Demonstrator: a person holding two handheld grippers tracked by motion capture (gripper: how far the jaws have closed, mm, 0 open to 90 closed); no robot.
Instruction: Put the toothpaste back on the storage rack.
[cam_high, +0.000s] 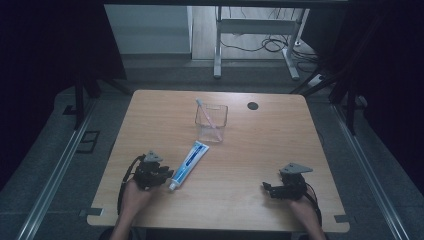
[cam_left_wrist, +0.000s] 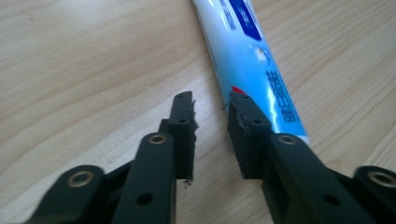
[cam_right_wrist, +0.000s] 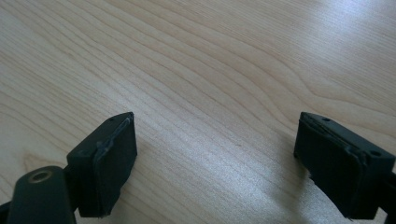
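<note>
L gripper (cam_left_wrist: 210, 112) jaws part-open, nothing between; toothpaste tube (cam_left_wrist: 247, 60) lies just beside one jaw, near tabletop's front-left corner. Rec: widen, straddle tube mid-body before closing. R gripper (cam_right_wrist: 215, 140) released, wide, idle.

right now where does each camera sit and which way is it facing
High view: fixed above the person's side, looking forward and down on the table; both forearms, left gripper and right gripper show.
Left gripper view: rides the left gripper, looking along its slightly parted jaws at the toothpaste tube.
Right gripper view: rides the right gripper, wide open, facing bare wood.
Shared: the high and left gripper views both show the toothpaste tube.
</note>
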